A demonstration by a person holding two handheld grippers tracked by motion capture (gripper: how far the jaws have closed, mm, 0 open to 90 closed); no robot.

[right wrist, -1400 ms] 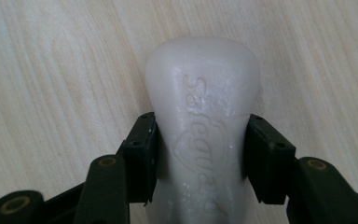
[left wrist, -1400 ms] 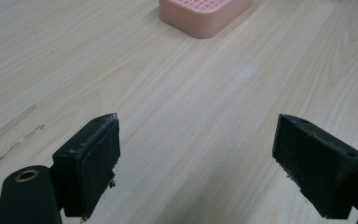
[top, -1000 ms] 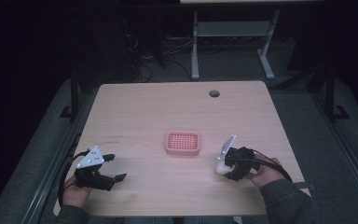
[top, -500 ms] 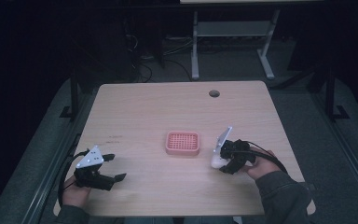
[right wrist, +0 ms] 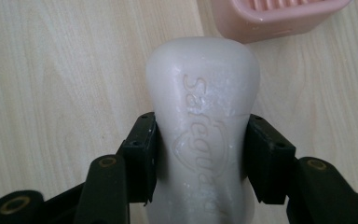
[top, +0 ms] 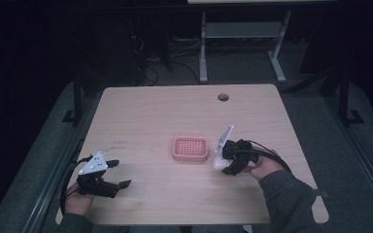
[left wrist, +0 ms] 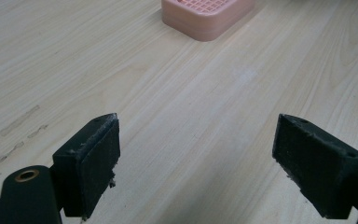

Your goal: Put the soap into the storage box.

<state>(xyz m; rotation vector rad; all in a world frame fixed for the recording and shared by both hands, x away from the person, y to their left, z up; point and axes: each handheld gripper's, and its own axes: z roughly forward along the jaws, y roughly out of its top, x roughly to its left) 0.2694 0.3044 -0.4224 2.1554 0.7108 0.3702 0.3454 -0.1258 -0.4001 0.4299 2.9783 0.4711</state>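
Pink soap dish (top: pixel 190 148) mid-bench (top: pixel 150 111), nothing between it and your right claw (right wrist: pixel 200 154), white soap bar (right wrist: pixel 203 116) clamped there, just beside the dish, your left claw (left wrist: pixel 196 154) wide, holding nothing.

white embossed soap bar (right wrist: pixel 204 126), pink grid-topped soap dish (top: pixel 190 148), black jaws, pale wood-grain table (top: pixel 145 111)

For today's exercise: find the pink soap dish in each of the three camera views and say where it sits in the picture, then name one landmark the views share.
High view: the pink soap dish sits at mid-table, just left of the right gripper.
Left gripper view: at the top edge, right of centre, far beyond the open jaws.
Right gripper view: its corner shows at the top right, just beyond the white soap bar.
Shared landmark: the light wooden table.
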